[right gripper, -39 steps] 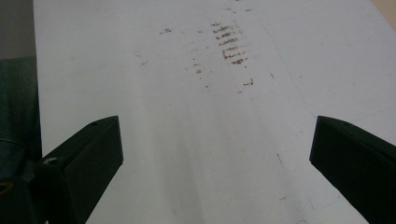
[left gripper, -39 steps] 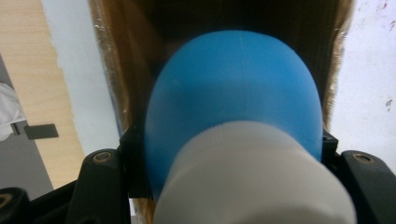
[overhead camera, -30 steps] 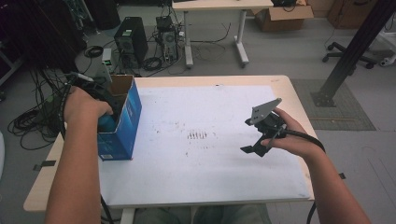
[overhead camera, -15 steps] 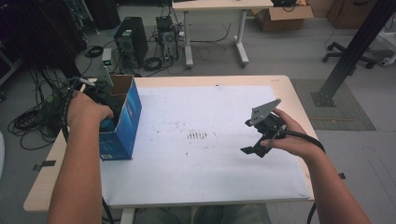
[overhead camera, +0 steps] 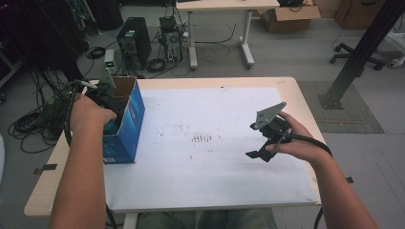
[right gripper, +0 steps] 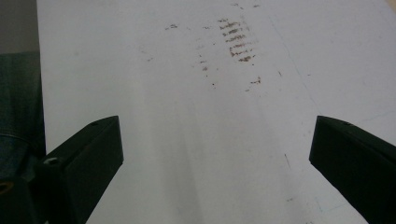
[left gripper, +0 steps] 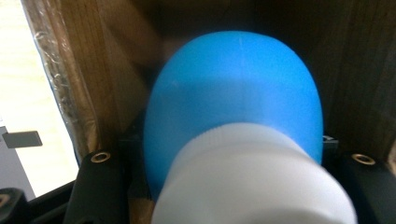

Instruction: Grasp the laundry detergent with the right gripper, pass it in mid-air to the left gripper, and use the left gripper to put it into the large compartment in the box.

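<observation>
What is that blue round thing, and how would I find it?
Start at the white-topped table and look to its left edge, where an open blue cardboard box stands. Inside sits a smooth blue rounded bottle with a white ribbed cap, between the left gripper fingers.

A wooden table (overhead camera: pixel 296 90) bears a white sheet (overhead camera: pixel 215 176) and a blue box (overhead camera: pixel 129 124)

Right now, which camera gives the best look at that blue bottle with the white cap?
The left gripper view: the blue bottle sits close up between that gripper's jaws, inside the cardboard box. In the high view the hand and box wall hide it. The right gripper view faces the white table cover.
</observation>
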### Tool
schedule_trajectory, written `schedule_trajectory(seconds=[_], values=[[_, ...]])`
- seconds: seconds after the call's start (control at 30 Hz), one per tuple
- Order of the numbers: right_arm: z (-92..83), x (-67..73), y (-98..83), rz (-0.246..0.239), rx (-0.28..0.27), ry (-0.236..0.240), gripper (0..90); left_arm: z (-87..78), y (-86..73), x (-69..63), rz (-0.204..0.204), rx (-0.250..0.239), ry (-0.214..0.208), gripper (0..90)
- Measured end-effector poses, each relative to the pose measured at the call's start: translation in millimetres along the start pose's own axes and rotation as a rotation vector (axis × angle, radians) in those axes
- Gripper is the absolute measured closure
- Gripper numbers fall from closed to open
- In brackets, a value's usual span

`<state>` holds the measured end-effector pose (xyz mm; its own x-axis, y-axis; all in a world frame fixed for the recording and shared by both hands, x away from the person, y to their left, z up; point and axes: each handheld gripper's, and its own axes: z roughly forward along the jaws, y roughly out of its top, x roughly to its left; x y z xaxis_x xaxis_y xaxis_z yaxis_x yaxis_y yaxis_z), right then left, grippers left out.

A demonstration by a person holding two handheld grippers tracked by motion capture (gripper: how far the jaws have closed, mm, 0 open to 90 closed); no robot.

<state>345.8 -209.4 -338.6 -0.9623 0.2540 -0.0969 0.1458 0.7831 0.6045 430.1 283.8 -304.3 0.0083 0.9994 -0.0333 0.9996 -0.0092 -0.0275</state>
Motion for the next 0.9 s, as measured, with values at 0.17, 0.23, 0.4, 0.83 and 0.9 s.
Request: schedule_trajectory(seconds=[0.17, 0.23, 0.4, 0.83, 0.9], values=[[-1.5, 0.2, -1.1, 0.0, -0.003, -0.002, 2.9, 0.0, -0.4, 0.1, -0.002, 0.002, -0.001, 37.9], [-0.8, 0.8, -1.3, -0.003, 0.004, -0.003, 3.0, 0.1, -0.4, -0.3, -0.001, 0.0, 0.001, 37.9], [0.8, 1.8, -1.4, -0.005, 0.0, -0.002, 3.0, -0.1, -0.4, -0.5, 0.004, -0.004, 0.002, 37.3], [2.3, 2.5, -1.2, -0.007, -0.006, 0.001, 3.0, -9.0, -2.0, -3.9, 0.014, -0.019, 0.0, 30.2], [2.2, 2.8, -1.7, -0.006, -0.006, 0.002, 3.0, -9.8, -2.1, -4.3, 0.013, -0.024, -0.001, 29.7]])
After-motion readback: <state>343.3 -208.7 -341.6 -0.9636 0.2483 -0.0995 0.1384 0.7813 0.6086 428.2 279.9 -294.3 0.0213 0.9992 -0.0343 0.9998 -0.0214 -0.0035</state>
